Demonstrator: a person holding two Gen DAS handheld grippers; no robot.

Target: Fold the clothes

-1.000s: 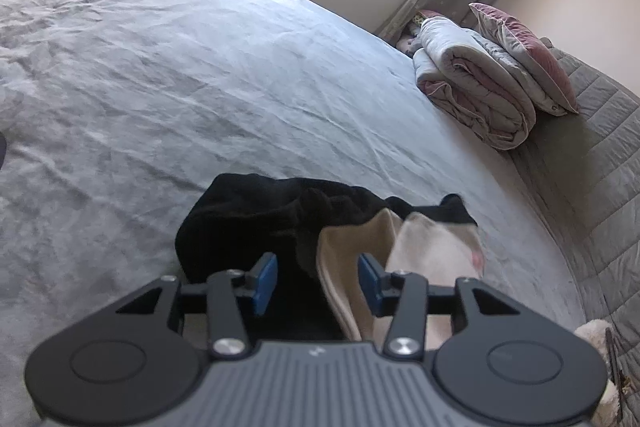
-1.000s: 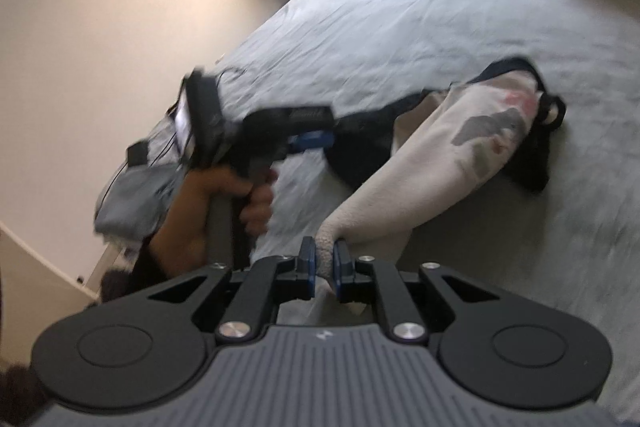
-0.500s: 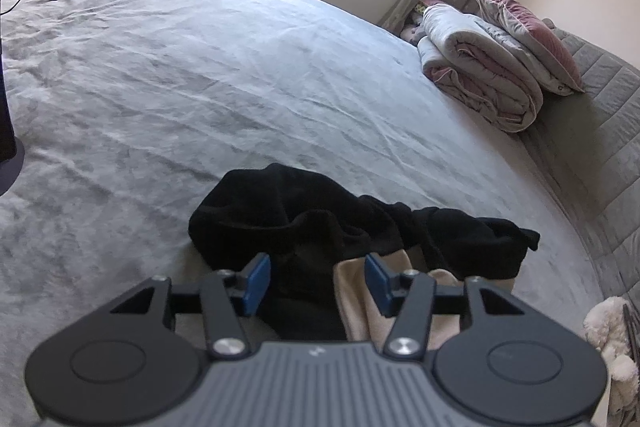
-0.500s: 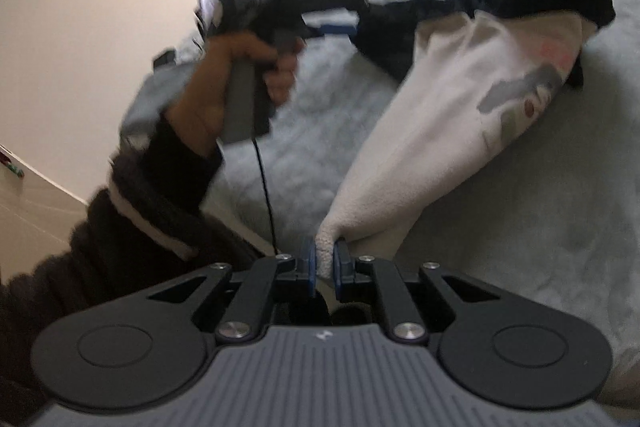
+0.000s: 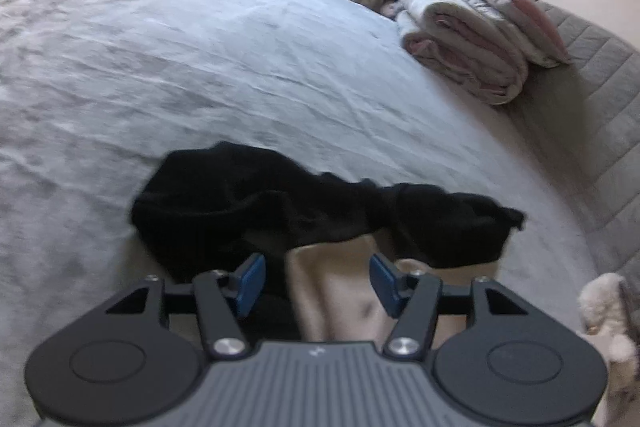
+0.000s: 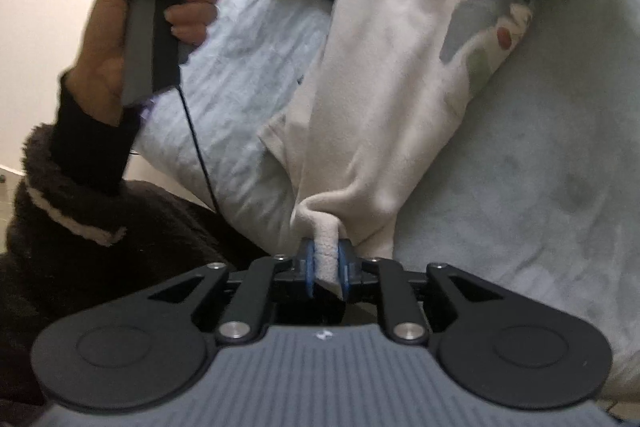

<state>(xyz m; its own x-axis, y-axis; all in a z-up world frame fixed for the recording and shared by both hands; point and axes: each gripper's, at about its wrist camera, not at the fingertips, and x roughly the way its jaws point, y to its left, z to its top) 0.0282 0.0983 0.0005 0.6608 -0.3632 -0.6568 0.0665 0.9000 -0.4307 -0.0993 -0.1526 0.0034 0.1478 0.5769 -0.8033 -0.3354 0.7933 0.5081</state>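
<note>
Wide bare bed (image 5: pixel 200 59) lies open beyond the black garment (image 5: pixel 280 203); only the folded quilts (image 5: pixel 464 47) block the far corner.

cream garment (image 6: pixel 404 67) pulled nearer; left tool (image 5: pixel 316 283) spread wider

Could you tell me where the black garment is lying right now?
In the left wrist view, the black garment lies crumpled on the grey bed, just ahead of the open left gripper, overlapping the cream garment.

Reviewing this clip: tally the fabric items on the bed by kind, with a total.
Black garment: 1
Cream printed garment, pinched at its edge by the right claw: 1
Folded quilt: 1
Pink pillow: 1
Plush toy, at the bed's edge: 1
Total: 5
</note>
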